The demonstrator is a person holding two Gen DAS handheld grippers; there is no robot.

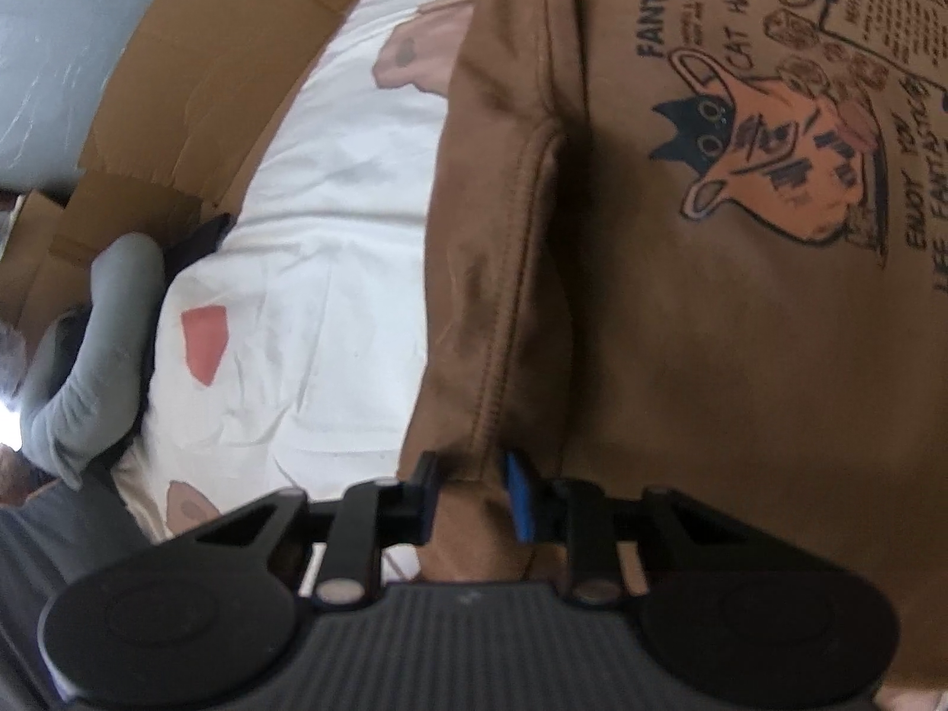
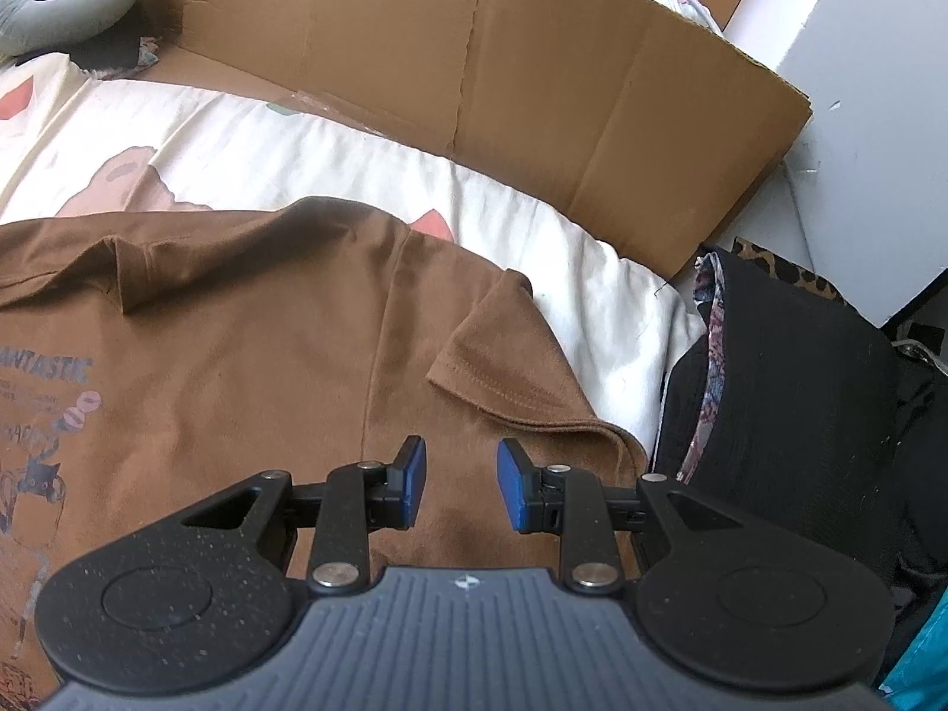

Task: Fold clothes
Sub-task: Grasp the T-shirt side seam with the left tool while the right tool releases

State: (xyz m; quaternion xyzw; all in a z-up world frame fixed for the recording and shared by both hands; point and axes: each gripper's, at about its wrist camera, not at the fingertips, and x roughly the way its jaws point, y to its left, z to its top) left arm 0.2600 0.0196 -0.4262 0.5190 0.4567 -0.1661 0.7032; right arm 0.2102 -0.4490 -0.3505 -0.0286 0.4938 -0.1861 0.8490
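Nearest me, my left gripper (image 1: 471, 495) pinches a fold of the brown T-shirt (image 1: 681, 355) along its sleeve seam; the cloth bunches between the narrowed fingers. My right gripper (image 2: 461, 483) hangs over the same T-shirt below its other sleeve (image 2: 503, 367), fingers partly apart with nothing between them, the cloth lying flat beneath. The shirt is spread print-side up on the white quilt (image 2: 332, 160), its cat print (image 1: 770, 148) beyond my left gripper. Beside the shirt's right sleeve sits a black bundle (image 2: 782, 391). Past the quilt stands a cardboard sheet (image 2: 474, 41), with a grey neck pillow (image 2: 35, 6) at its far left.
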